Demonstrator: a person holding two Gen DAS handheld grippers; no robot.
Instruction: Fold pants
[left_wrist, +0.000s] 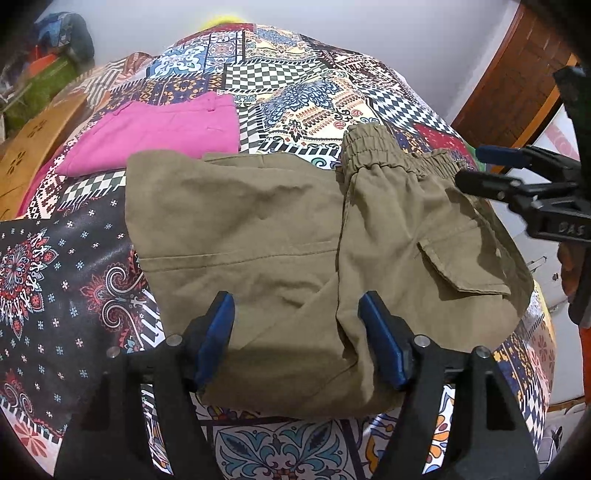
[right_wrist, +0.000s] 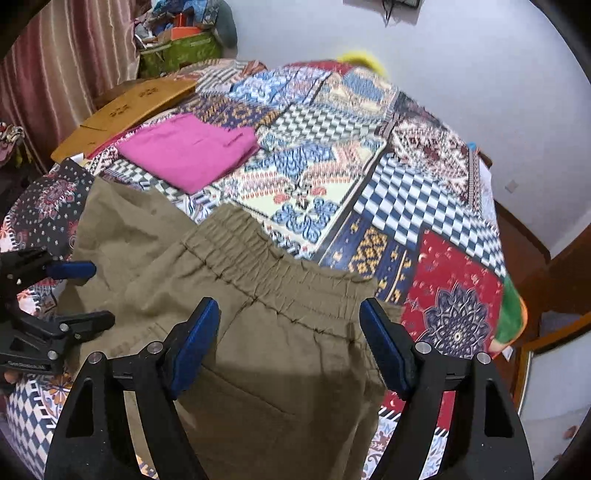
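two garments lie on the patchwork bedspread (left_wrist: 295, 88): the olive pants (left_wrist: 280, 236), folded into a thick bundle near the cameras, and a pink folded garment (left_wrist: 159, 136) farther off to the left, apart from them. in the left wrist view the pants run with their long axis left to right, the gathered elastic waistband (left_wrist: 384, 147) at the far right and a smooth folded edge at the left; a flapped cargo pocket (left_wrist: 458, 266) sits on the right part, and a stitched seam crosses the left part. the cloth is a matte woven cotton with soft creases, and the waistband is puckered in tight ridges. the left claw (left_wrist: 295, 339) hangs over the near edge of the pants with its blue-padded fingers (left_wrist: 214, 336) spread wide, nothing between them. the right claw (right_wrist: 291, 347) is likewise wide open above the waistband end, its pads (right_wrist: 192, 343) holding nothing; whether either claw touches the cloth cannot be told. each claw also shows at the side of the other's view. the bedspread is printed in squares of checks, paisley and florals in blue, red, black and cream. at the far left, a green open bag (right_wrist: 177, 51) holds a jumble of things, too blurred to name, beside a pinkish-brown curtain (right_wrist: 55, 62). a tan wooden board (right_wrist: 125, 110) with small cut-out flower shapes sits at the bed's left edge. a plain white wall (right_wrist: 461, 74) stands behind.
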